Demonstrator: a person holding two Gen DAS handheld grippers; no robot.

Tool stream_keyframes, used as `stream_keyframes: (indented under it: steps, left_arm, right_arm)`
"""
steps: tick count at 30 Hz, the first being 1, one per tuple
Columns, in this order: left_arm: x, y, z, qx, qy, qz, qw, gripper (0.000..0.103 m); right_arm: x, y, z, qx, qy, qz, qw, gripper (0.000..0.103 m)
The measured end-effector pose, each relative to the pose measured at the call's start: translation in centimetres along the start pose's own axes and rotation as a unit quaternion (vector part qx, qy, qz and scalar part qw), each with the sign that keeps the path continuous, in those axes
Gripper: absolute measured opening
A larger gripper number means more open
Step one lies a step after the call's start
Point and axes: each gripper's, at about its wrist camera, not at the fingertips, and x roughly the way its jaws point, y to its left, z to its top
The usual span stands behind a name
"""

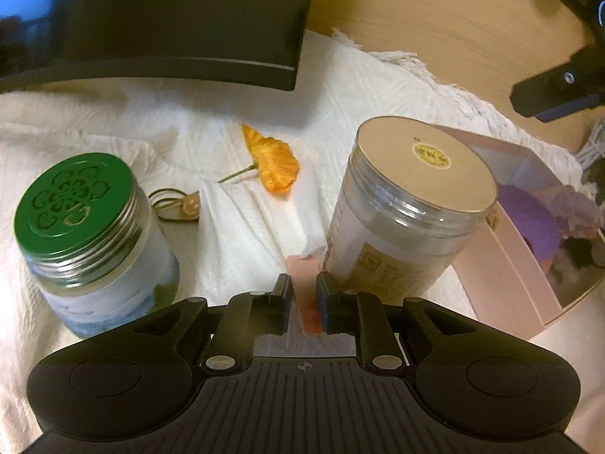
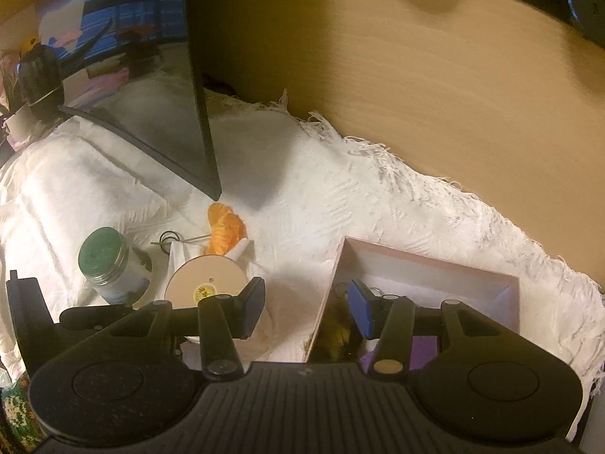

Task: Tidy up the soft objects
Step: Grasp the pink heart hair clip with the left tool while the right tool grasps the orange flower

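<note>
- L gripper (image 1: 304, 302): jaws nearly closed, pinching a thin pink strip (image 1: 302, 283) w/ orange-red end; a white tissue (image 1: 261, 219) lies just beyond it on the cloth (image 1: 94, 121).
- Strip sits btwn green-lid jar (image 1: 83, 227) and silver-lid jar (image 1: 408, 204).
- Orange flower (image 1: 274, 164) lies on the tissue's far end, stem pointing left; small hair tie (image 1: 177, 206) just beside the tissue.
- R gripper (image 2: 306, 308): jaws wide apart, holding nothing; right finger inside the pink box (image 2: 435, 261), left finger outside by silver-lid jar.
- Box sits on cloth, right of the jars; holds purple (image 1: 529, 219), pinkish and dark-yellow fuzzy soft items.
- Monitor (image 1: 159, 19) stands at back.
</note>
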Motion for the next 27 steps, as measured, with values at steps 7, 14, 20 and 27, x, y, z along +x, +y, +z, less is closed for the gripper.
stream_keyframes:
  steps: [7,14,20,27]
  left_arm:
    - [0.0,0.6,-0.2,0.004,0.010,-0.024,0.9997,0.018]
    - [-2.1,2.0,-1.2,0.007,0.025,-0.021,0.9994,0.012]
    - [-4.3,3.8,-2.4,-0.003,0.026,-0.004,0.9997,0.011]
    - [-6.5,5.3,-3.4,-0.027,0.014,-0.015,0.9994,0.011]
  right_arm:
    - [0.9,2.7,1.7,-0.030,0.002,0.011,0.999,0.049]
    - [3.3,7.3,5.1,-0.042,0.024,0.048,0.998,0.049]
    - [8.6,9.5,7.0,0.003,0.083,0.043,0.996,0.049]
    - [14.2,12.0,7.4,0.006,0.124,-0.028,0.992,0.047]
